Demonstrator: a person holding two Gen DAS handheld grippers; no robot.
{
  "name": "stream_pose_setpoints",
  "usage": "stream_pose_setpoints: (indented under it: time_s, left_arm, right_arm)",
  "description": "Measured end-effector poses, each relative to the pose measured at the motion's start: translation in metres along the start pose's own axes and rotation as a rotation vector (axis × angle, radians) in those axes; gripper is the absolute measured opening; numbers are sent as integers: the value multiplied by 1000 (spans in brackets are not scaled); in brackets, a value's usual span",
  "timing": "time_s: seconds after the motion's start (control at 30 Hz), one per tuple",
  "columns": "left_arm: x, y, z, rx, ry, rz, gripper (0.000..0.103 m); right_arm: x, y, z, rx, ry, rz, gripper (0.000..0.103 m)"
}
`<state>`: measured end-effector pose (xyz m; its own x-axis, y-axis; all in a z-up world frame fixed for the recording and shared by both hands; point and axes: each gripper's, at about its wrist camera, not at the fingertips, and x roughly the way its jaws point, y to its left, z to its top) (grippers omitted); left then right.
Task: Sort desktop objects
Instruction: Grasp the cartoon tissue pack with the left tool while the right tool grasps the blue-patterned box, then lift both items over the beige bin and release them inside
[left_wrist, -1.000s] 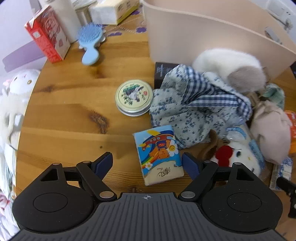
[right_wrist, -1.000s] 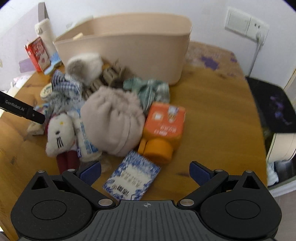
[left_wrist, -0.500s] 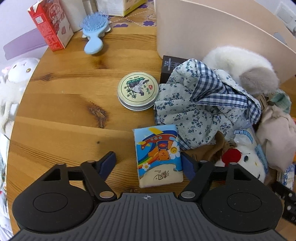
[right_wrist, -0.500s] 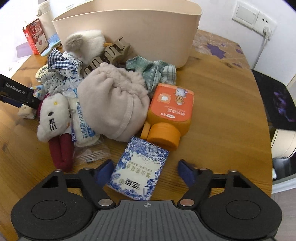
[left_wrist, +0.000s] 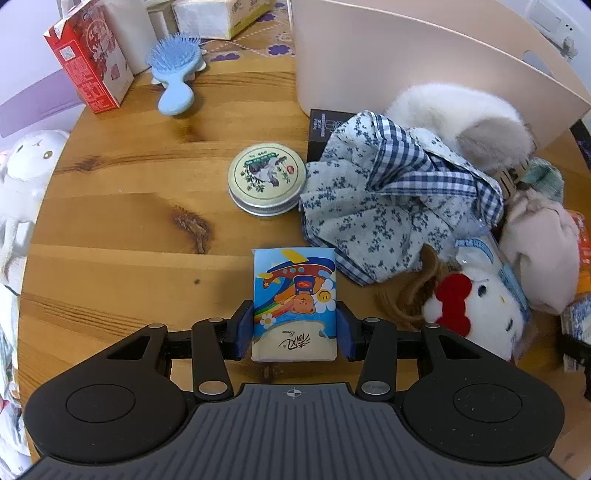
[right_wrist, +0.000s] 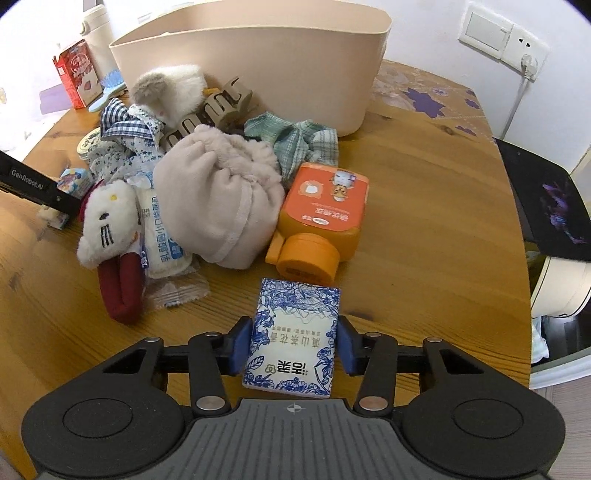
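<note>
Honestly this sort looks like it's barely started: the big beige bin (right_wrist: 258, 66) at the back of the table is where I'd guess everything ends up, and I can't see into it, while a whole heap is still piled right in front of it. Going by size, that heap has a fuzzy beige pouch (right_wrist: 221, 206), a blue floral cloth (left_wrist: 384, 206), a white fluffy thing (left_wrist: 454, 110), a green checked cloth (right_wrist: 295, 144), an orange bottle (right_wrist: 321, 214) lying flat, and a white cat plush (right_wrist: 103, 221). A round tin (left_wrist: 266, 178) sits a bit apart on the bare wood. What's actually in hand right now is two tissue packs. The left gripper (left_wrist: 294, 328) has its jaws closing on the cartoon tissue pack (left_wrist: 294, 295), pads already touching both sides, pack still flat on the table. The right gripper (right_wrist: 294, 345) is doing the same on the blue-and-white tissue pack (right_wrist: 295, 332), jaws closing with the pads against its edges, just in front of the orange bottle. So nothing lifted yet, everything left to move. The surface is a knotty wooden table (left_wrist: 118, 221) with a patterned mat at the far side, a red carton (left_wrist: 88, 62) and a blue hairbrush (left_wrist: 173, 70) off to the left, and a white wall with a switch and socket (right_wrist: 502, 33).
</note>
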<state>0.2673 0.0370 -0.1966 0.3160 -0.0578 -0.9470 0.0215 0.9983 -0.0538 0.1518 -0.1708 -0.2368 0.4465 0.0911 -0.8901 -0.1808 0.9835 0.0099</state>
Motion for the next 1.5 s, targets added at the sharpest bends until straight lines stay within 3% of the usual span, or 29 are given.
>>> stream_pose_setpoints:
  time_s: [0.23,0.67,1.03,1.5]
  left_arm:
    - [-22,3,-6,-16,-67,-43,45]
    - [-78,5,9,-19,-219,-35,45]
    - [-106,-2,48,9,-326,-37,45]
    - [-118,-27,110,62,-429,-24,45]
  right_arm:
    - [-16,-11,2,-34,-60,13,45]
    - [-45,-29,28,-70,-140,1,42]
    - [-75,-39,66,-91,-280,-39,42]
    - [-74,-47,135,-157,-374,-56,42]
